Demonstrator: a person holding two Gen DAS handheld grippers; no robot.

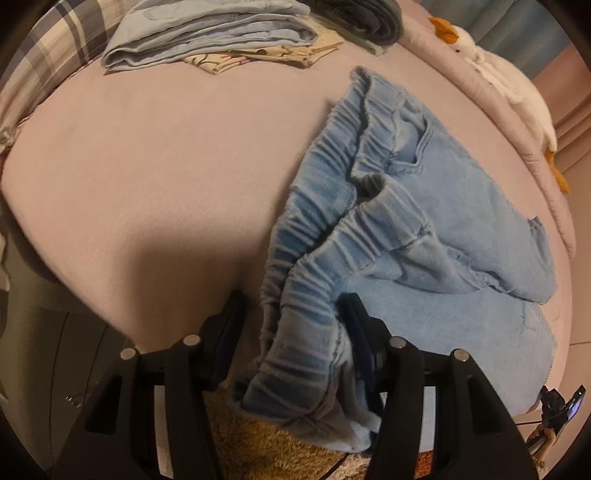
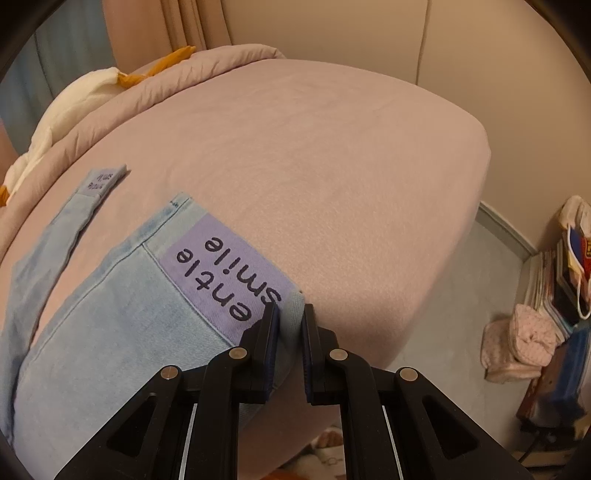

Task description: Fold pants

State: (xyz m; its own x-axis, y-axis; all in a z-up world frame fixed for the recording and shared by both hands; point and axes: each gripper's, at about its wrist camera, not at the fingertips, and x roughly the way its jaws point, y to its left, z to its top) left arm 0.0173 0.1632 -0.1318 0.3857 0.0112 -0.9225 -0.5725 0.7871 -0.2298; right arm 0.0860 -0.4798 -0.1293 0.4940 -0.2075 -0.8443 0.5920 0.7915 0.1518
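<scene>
Light blue denim pants [image 1: 424, 236] lie on the pink bed, the gathered elastic waistband [image 1: 314, 266] toward the near edge. My left gripper [image 1: 291, 306] is open, its jaws wide on either side of the waistband corner, which hangs over the bed edge between them. In the right wrist view a pant leg [image 2: 110, 314] with a purple "gentle smile" cuff patch [image 2: 225, 273] lies at the near edge. My right gripper [image 2: 290, 314] has its jaws narrowly apart around the cuff's corner, not clamped. The other leg's cuff [image 2: 101, 181] lies farther left.
Folded clothes [image 1: 207, 33] are stacked at the bed's far edge beside a plaid pillow [image 1: 48, 55]. A white plush duck [image 1: 509, 81] lies on the rolled duvet [image 2: 166, 81]. A brown rug [image 1: 280, 446] lies below the bed. Books and bags [image 2: 554, 295] stand by the wall.
</scene>
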